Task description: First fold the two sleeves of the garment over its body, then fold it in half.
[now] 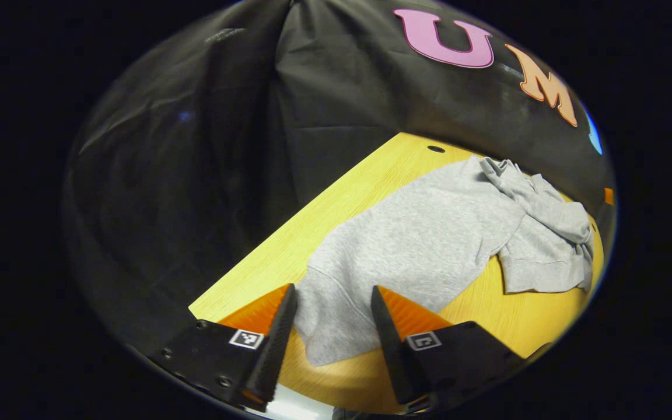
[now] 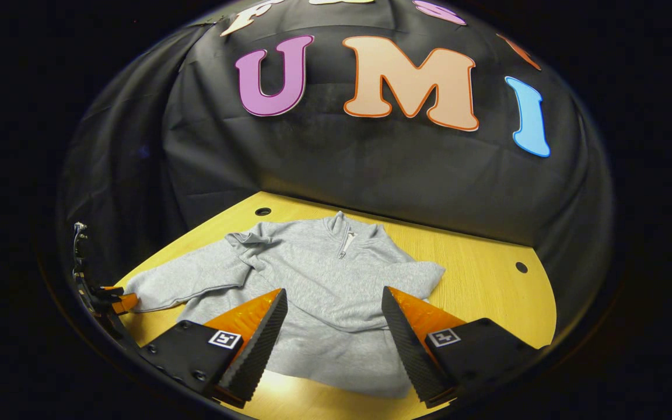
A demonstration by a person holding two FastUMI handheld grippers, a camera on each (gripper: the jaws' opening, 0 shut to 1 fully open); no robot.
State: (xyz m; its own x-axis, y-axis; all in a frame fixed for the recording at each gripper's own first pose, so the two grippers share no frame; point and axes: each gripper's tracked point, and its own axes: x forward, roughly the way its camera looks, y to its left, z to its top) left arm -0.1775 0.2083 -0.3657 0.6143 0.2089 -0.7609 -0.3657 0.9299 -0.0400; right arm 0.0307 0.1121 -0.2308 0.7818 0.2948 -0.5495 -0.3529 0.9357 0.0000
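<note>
A grey zip-neck sweatshirt [image 2: 318, 262] lies flat, front up, on the yellow wooden table [image 2: 487, 291]. In the right gripper view one sleeve [image 2: 196, 277] stretches out to the left, and the other sleeve [image 2: 412, 277] lies folded in across the body. My right gripper [image 2: 333, 291] hovers open over the lower body and hem, holding nothing. My left gripper [image 2: 115, 303] sits at the tip of the outstretched sleeve. In the left gripper view it [image 1: 333, 290] is open, with the sleeve's cuff [image 1: 327, 338] lying between and under its fingers, and the body [image 1: 546, 245] is bunched farther off.
The table has round holes near its back corners [image 2: 263, 211] [image 2: 521, 267] [image 1: 436, 149]. Black cloth walls close in behind and on both sides. Bare table [image 1: 342, 192] runs along the sleeve's left side in the left gripper view and right of the garment in the right gripper view.
</note>
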